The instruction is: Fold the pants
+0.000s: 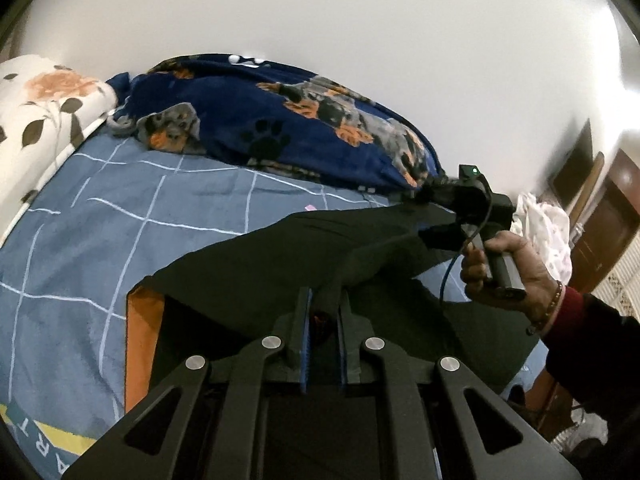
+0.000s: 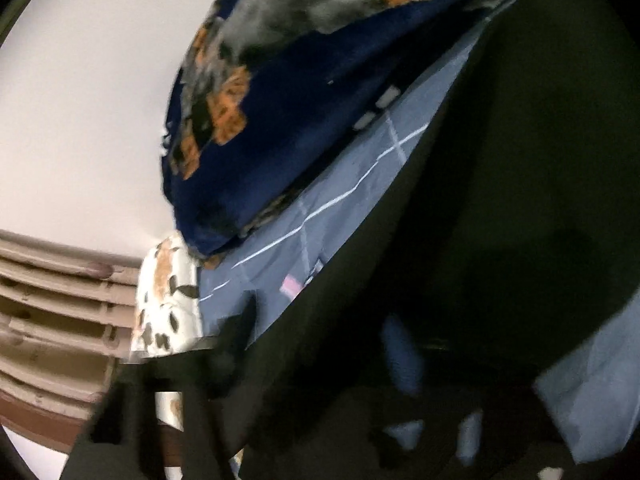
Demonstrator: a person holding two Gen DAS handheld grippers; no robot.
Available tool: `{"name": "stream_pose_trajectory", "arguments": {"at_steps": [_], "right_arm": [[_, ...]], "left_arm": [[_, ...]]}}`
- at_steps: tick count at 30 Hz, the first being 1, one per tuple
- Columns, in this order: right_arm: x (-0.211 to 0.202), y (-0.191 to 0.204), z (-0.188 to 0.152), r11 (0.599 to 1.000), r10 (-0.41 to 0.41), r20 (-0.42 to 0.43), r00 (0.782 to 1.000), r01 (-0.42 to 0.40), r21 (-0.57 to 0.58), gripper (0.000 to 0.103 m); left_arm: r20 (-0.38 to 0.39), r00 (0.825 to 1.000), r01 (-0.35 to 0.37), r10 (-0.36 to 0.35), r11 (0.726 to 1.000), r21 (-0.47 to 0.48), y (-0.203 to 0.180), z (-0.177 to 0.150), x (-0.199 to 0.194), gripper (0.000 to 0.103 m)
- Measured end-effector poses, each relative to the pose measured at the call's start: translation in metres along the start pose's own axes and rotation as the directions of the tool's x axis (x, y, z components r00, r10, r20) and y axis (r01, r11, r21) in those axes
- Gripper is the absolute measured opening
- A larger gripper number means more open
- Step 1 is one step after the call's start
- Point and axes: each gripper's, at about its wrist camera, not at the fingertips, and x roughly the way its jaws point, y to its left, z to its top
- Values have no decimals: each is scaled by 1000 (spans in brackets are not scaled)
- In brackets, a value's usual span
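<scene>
Pants (image 1: 304, 248), 1 black pair, clamped in closed left gripper (image 1: 323, 312); right gripper (image 1: 434, 216) grip indiscernible

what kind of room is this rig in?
Most likely a bedroom: the black pants lie on a bed with a blue grid-lined sheet, a floral pillow at its head, and a navy dog-print blanket bunched against the white wall.
</scene>
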Motion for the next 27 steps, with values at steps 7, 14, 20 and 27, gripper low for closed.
{"name": "stream_pose_trajectory", "arguments": {"at_steps": [7,14,20,27], "right_arm": [[-37,7,-45,996,11,33,999,-8,-91,8],[-75,-12,-139,993,30,-14,999,-32,-117,8],[-73,-33,-201,992,-21,-93,995,9,-126,8],[-58,-51,-240,996,-38,-177,983,22,-91,8]], "left_arm": [[-13,998,-59,58,998,-33,16,1,-12,13],[-79,986,-148,145,988,-33,32,-24,-29,15],[-132,967,-215,216,976,27,32,-51,-33,15],[-159,952,-257,262,965,50,37,-68,-37,16]]}}
